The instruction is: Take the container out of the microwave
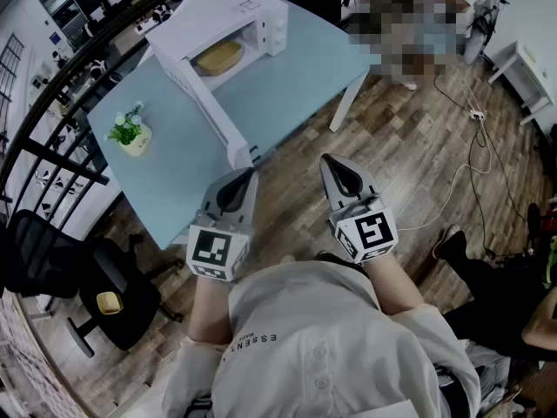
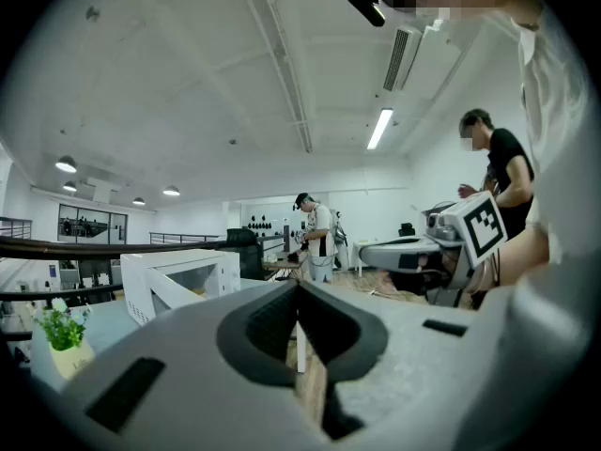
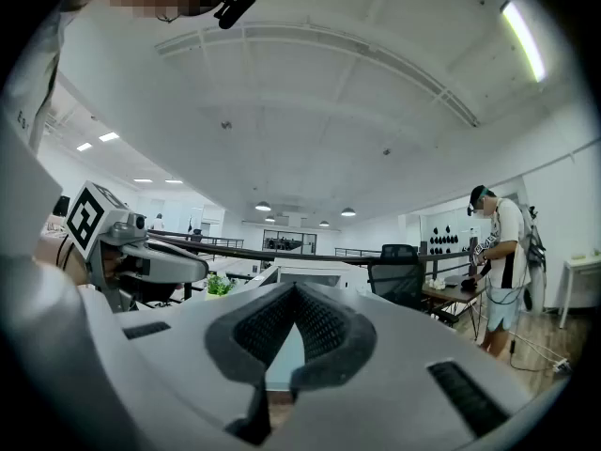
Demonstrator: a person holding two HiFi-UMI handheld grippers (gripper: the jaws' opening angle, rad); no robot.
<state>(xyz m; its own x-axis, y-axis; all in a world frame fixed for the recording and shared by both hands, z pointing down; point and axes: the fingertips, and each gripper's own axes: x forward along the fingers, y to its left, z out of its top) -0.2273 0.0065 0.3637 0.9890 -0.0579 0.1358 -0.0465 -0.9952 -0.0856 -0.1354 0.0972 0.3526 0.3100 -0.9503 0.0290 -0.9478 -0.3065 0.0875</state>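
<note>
A white microwave point(image 1: 228, 23) stands on the light-blue table point(image 1: 187, 159) with its door point(image 1: 211, 107) swung open toward me. Inside it sits a shallow tan container point(image 1: 218, 57). Both grippers hover over the wooden floor short of the table's near edge, well back from the microwave. My left gripper point(image 1: 253, 171) is shut and empty, its tip close to the end of the door. My right gripper point(image 1: 325, 158) is shut and empty beside it. In the left gripper view the jaws point(image 2: 298, 287) meet, with the microwave point(image 2: 178, 280) ahead to the left. The right gripper's jaws point(image 3: 297, 289) also meet.
A small potted plant point(image 1: 130, 133) stands on the table's left part. A black office chair point(image 1: 96, 290) is at the left by a dark railing point(image 1: 52, 159). Cables point(image 1: 474, 159) cross the floor at right, where a person point(image 1: 513, 303) sits. Another person point(image 2: 319, 238) stands at a far desk.
</note>
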